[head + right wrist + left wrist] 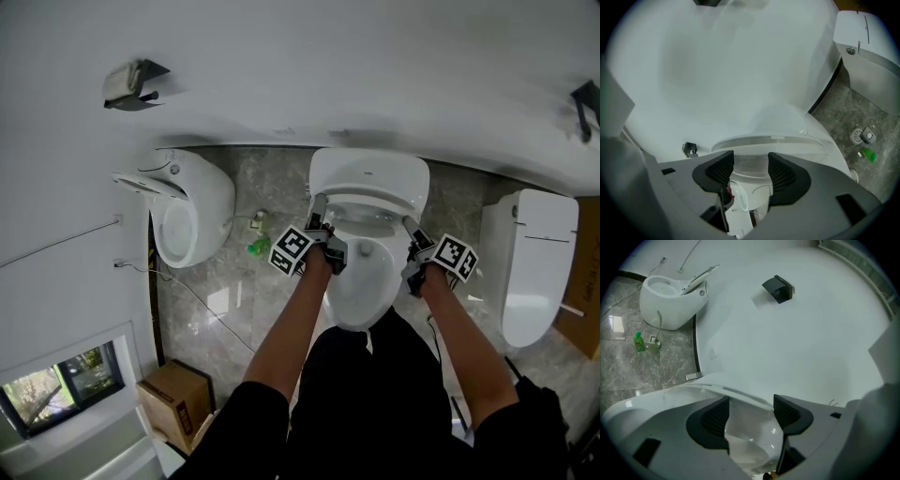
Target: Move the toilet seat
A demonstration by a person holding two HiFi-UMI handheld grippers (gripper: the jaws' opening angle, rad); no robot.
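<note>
left gripper [751, 411] and right gripper [751, 168] gape at the seat's [764, 139] side edges; uneven closing on glossy plastic could let it slip and slam.

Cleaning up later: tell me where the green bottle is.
In the head view the green bottle is on the floor by the wall, between the left toilet and the middle toilet.

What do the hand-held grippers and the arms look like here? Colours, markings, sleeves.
The left hand-held gripper and right hand-held gripper match: grey moulded bodies, with two jaws lined with black ribbed pads. Each carries a cube faced with black-and-white square markers. The forearms are bare, and black sleeves cover the upper arms.
</note>
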